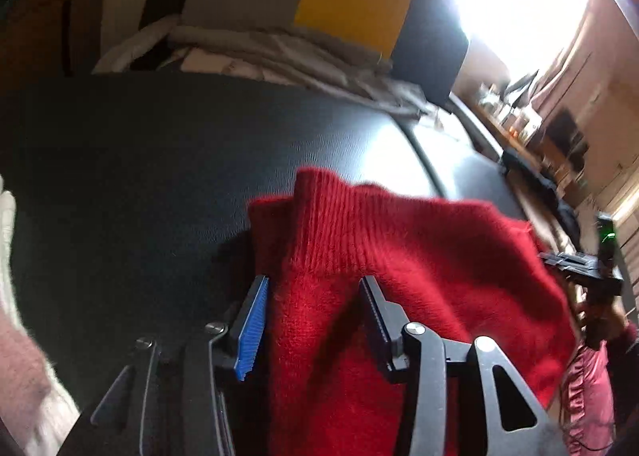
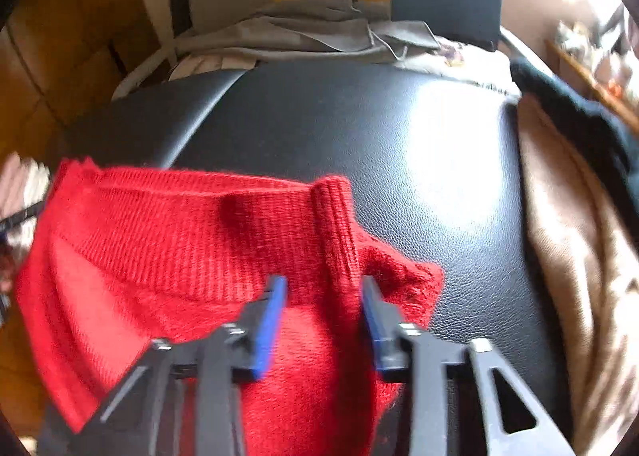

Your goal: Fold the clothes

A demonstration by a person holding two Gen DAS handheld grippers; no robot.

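Red knit sweater [image 1: 399, 276] lies bunched on black leather surface [image 1: 159, 160], ribbed collar up. Left gripper [image 1: 315, 320] jaws apart, sweater fabric between them, pads not visibly pressing. Right gripper [image 2: 324, 320] jaws apart in blurred view, collar fold between; grip unclear. Grey clothes pile [image 2: 311, 32] behind.

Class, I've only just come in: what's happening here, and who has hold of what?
A person is folding a red sweater on a black padded surface, a handheld gripper in each hand. The left gripper and the right gripper each straddle the knit near its ribbed collar. Neither visibly pinches it. Other clothes are piled behind.
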